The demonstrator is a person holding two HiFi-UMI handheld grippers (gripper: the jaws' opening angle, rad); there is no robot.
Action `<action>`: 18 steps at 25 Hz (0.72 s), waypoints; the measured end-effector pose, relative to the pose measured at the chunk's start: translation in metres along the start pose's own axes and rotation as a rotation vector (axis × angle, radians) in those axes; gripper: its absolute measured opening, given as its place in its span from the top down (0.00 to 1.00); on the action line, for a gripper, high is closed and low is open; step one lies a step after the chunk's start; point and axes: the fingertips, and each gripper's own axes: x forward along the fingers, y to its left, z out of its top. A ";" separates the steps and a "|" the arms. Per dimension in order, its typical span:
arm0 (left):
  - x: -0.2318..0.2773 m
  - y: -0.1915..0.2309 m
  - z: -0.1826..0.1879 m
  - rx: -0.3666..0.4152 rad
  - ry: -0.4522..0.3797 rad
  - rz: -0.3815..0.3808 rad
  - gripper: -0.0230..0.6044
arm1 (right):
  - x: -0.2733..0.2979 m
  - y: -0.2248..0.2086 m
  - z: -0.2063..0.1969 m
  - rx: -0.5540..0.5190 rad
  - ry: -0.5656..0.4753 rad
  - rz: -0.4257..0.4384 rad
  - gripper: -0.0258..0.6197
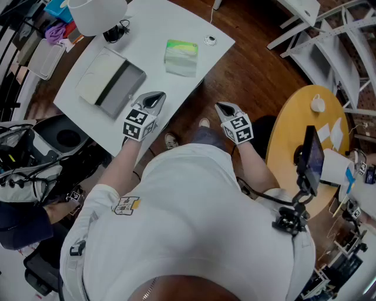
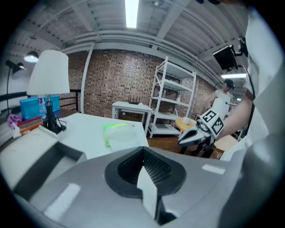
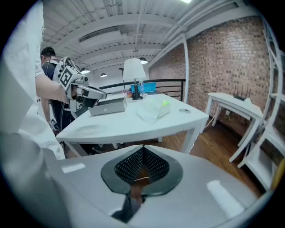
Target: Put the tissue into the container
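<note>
You are at the start: your left gripper (image 1: pixel 155 100) and right gripper (image 1: pixel 225 109) hold nothing, jaws pressed together. Next, spread one toward the tissue pack (image 1: pixel 181 57).

A red-brown brick wall (image 2: pixel 120 80) closes the far side of the room, under a white beamed ceiling (image 2: pixel 80 26) with a long strip light (image 2: pixel 131 11). The floor is dark brown wooden planks (image 1: pixel 247 64). A white rectangular table (image 1: pixel 170 23) stands near, with a round yellow wooden table (image 1: pixel 288 123) to its right. A tall white metal shelf rack (image 2: pixel 173 100) stands far off, beside what seems a small white side table (image 2: pixel 129 107).
</note>
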 end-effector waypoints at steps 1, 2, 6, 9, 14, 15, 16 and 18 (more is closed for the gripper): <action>0.010 0.012 0.012 0.038 0.004 0.018 0.96 | 0.009 -0.013 0.019 -0.035 -0.014 0.006 0.95; 0.021 0.023 0.023 0.074 0.008 0.034 0.96 | 0.017 -0.026 0.038 -0.070 -0.027 0.013 0.95; 0.064 0.060 0.050 0.163 0.053 0.074 0.91 | 0.053 -0.071 0.093 -0.200 -0.046 0.068 0.89; 0.088 0.086 0.054 0.216 0.117 0.103 0.80 | 0.087 -0.084 0.125 -0.318 -0.048 0.168 0.81; 0.131 0.111 0.055 0.250 0.260 0.027 0.59 | 0.134 -0.103 0.148 -0.467 0.023 0.305 0.65; 0.137 0.113 0.052 0.247 0.290 0.007 0.54 | 0.142 -0.105 0.149 -0.497 0.040 0.334 0.62; 0.142 0.115 0.049 0.240 0.320 -0.016 0.50 | 0.150 -0.105 0.149 -0.531 0.060 0.365 0.60; 0.153 0.117 0.044 0.216 0.369 -0.068 0.44 | 0.163 -0.107 0.148 -0.607 0.101 0.418 0.56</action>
